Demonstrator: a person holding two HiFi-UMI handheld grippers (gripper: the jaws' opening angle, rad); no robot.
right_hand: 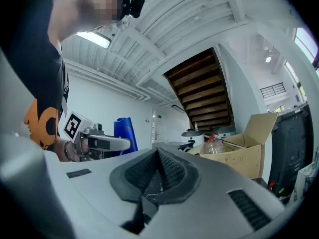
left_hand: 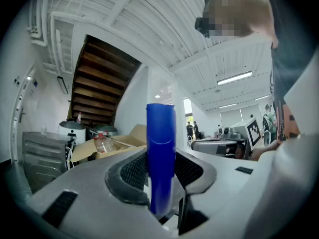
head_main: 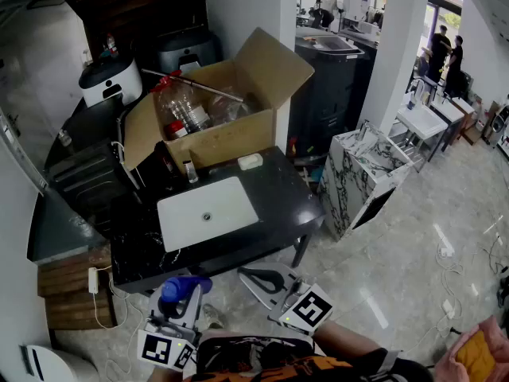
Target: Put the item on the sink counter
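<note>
Though gripping the tall blue plastic bottle (left_hand: 160, 148) upright between the fingers (left_hand: 133, 172) of the left gripper (left_hand: 160, 183), low in the head view, has yet to carry it to the black marble sink tabletop (head_main: 282, 193) mid-frame — well apart. Holds the right gripper (right_hand: 158, 172) with fingers pressed together, empty. Shows no readable brand or label — only square markers on the cubes (head_main: 308, 309).

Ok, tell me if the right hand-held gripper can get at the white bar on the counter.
Likely yes: the right hand-held gripper is empty, and nothing stands between it and the bar past the sink.
</note>
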